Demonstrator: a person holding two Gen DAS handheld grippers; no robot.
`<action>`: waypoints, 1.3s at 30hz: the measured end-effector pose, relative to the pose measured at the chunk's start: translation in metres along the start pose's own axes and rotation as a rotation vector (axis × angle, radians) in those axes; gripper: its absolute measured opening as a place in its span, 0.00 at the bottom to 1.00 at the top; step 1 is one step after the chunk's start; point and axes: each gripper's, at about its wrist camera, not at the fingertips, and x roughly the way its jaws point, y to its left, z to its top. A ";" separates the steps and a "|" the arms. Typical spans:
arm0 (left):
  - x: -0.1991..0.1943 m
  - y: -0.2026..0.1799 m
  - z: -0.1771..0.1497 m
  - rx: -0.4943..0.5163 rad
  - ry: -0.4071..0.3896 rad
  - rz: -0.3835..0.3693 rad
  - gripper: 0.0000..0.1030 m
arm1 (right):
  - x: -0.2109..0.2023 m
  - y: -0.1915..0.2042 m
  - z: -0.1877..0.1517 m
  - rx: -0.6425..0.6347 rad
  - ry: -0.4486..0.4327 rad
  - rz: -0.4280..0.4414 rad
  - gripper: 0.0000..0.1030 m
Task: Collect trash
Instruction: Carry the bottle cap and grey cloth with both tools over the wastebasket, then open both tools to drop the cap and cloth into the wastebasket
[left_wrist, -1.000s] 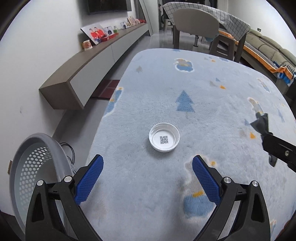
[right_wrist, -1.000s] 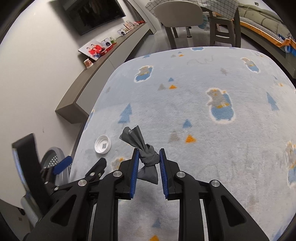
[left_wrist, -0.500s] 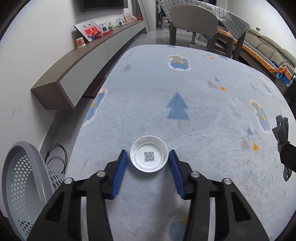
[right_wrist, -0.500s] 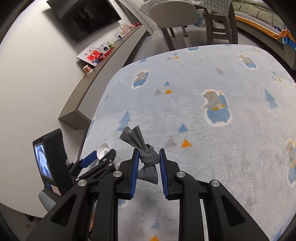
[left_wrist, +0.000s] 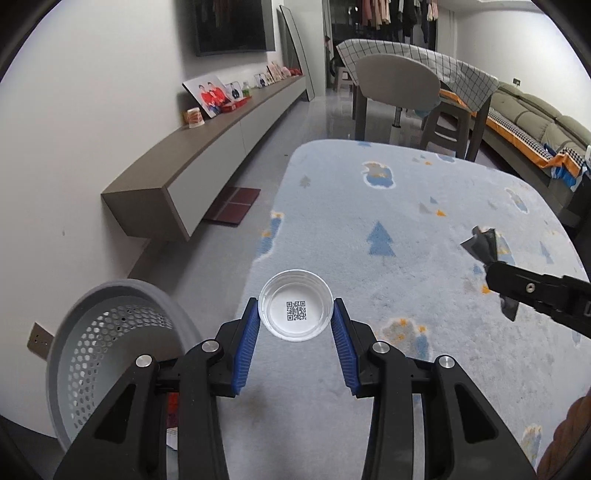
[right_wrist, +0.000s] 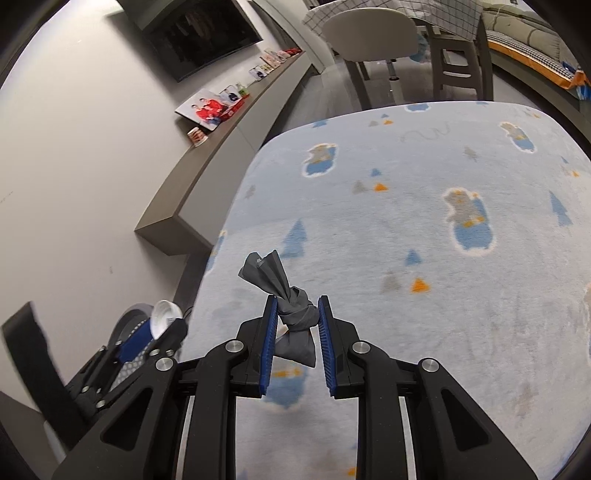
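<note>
A round white plastic lid (left_wrist: 294, 314) with a QR code inside is clamped between the blue pads of my left gripper (left_wrist: 295, 307), lifted above the rug. In the right wrist view that lid (right_wrist: 164, 318) shows at the lower left, over the grey basket. My right gripper (right_wrist: 297, 301) is shut on a knotted grey bag (right_wrist: 291, 317), whose loose end sticks up past the fingertips. That bag (left_wrist: 480, 242) and the right gripper also show at the right edge of the left wrist view. The grey perforated basket (left_wrist: 110, 332) stands just left of my left gripper.
A pale blue rug (left_wrist: 406, 221) with trees and bears covers the floor ahead. A long low wall cabinet (left_wrist: 192, 173) runs along the left. A chair (left_wrist: 399, 88), a covered table and a sofa (left_wrist: 535, 118) stand at the far end.
My left gripper went from wide open to shut on the white lid and raised it off the rug. The right gripper kept its hold on the grey bag and rose a little.
</note>
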 end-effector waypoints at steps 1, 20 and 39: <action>-0.008 0.007 0.000 -0.002 -0.013 0.010 0.38 | 0.000 0.006 -0.001 -0.007 0.000 0.008 0.21; -0.061 0.159 -0.050 -0.178 -0.004 0.232 0.38 | 0.044 0.176 -0.061 -0.323 0.115 0.182 0.21; -0.064 0.192 -0.075 -0.237 0.002 0.271 0.63 | 0.070 0.214 -0.083 -0.421 0.165 0.203 0.43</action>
